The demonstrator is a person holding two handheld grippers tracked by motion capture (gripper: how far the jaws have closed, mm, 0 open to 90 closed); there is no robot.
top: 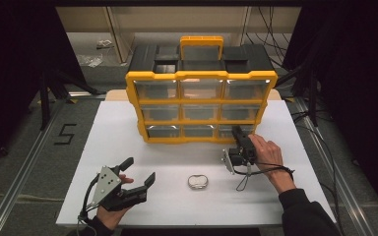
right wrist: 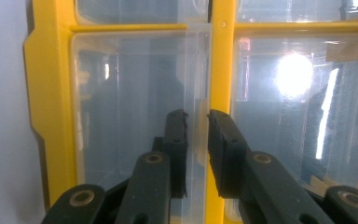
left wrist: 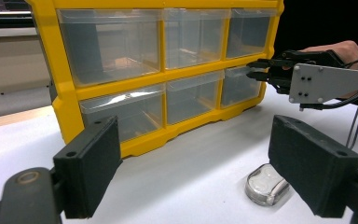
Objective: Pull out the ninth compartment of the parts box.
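Big box: a yellow drawer box (top: 202, 105) stands upright on the white table (top: 128, 132), with clear drawers in three rows.

Right fingers: the right gripper (top: 237, 132) is turned on its side at the bottom right drawer (left wrist: 237, 86). Its fingers (right wrist: 177, 149) are nearly together, with the thin clear lip (right wrist: 199, 93) of that drawer between them. I cannot tell for sure if they squeeze it yet or just sit around it.

Left fingers: the left gripper (top: 137, 171) is held near the front left of the table, well apart from the box. Its fingers (left wrist: 91, 170) are spread wide and hold nothing.

Small thing: a little clear, rounded case (top: 197, 182) lies flat on the table between the two grippers.

How the drawer feels: it looks light, thin and stiff. The plastic is smooth, so it may slip.

Where to hold: the lip at the front is the best spot. A hard squeeze could bend it.

Watch out: a quick pull might tip or slide the whole box.
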